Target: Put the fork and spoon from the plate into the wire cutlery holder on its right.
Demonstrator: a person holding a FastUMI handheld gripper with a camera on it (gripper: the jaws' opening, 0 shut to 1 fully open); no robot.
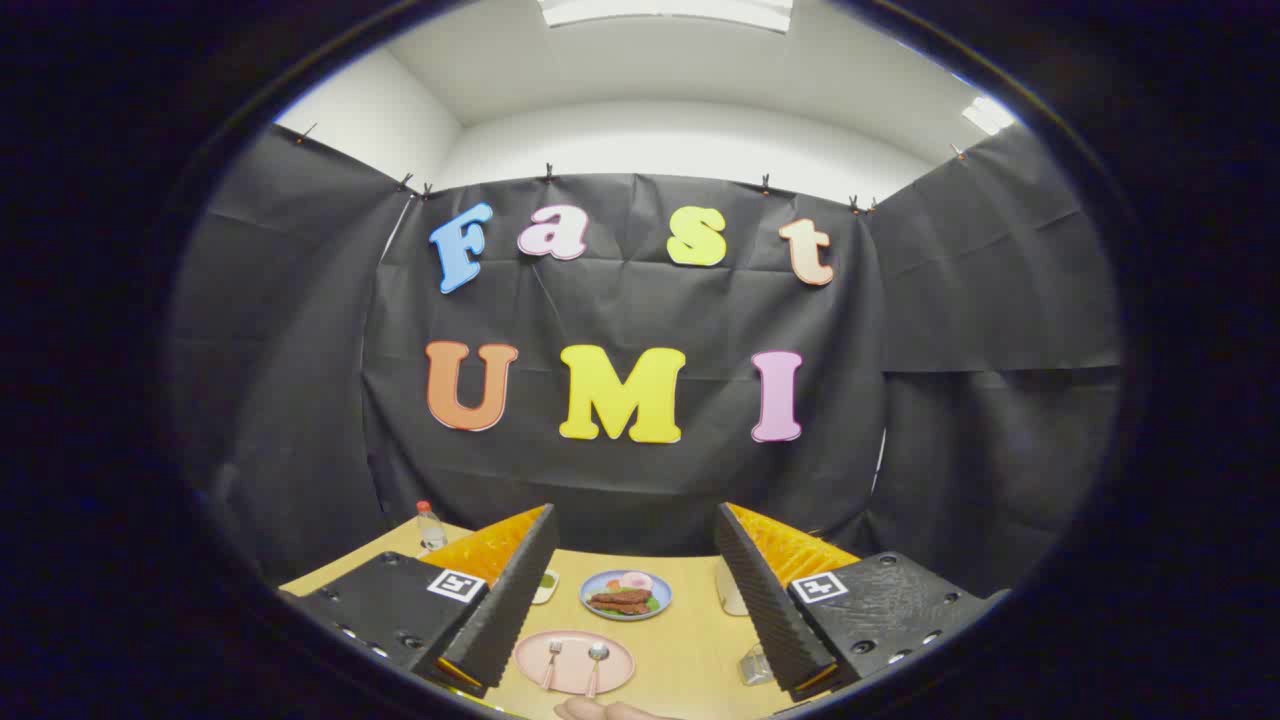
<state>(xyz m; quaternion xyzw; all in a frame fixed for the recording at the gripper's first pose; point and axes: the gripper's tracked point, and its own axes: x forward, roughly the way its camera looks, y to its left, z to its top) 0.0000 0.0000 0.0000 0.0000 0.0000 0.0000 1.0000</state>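
Observation:
A pink plate [620, 672] lies on the wooden table [690, 640], down between my fingers. On it rest a fork [551, 661] on the left and a spoon [596, 664] on the right, handles toward me. The wire cutlery holder [755, 665] stands to the plate's right, partly hidden behind my right finger. My gripper [635, 560] hangs well above the table, open, with nothing between its fingers.
Beyond the pink plate sits a blue plate of food [626, 594]. A small white dish [545, 586] is to its left, a white cup [730, 592] to its right. A water bottle [430, 527] stands at the table's far left corner. A hand [605, 710] shows at the near edge.

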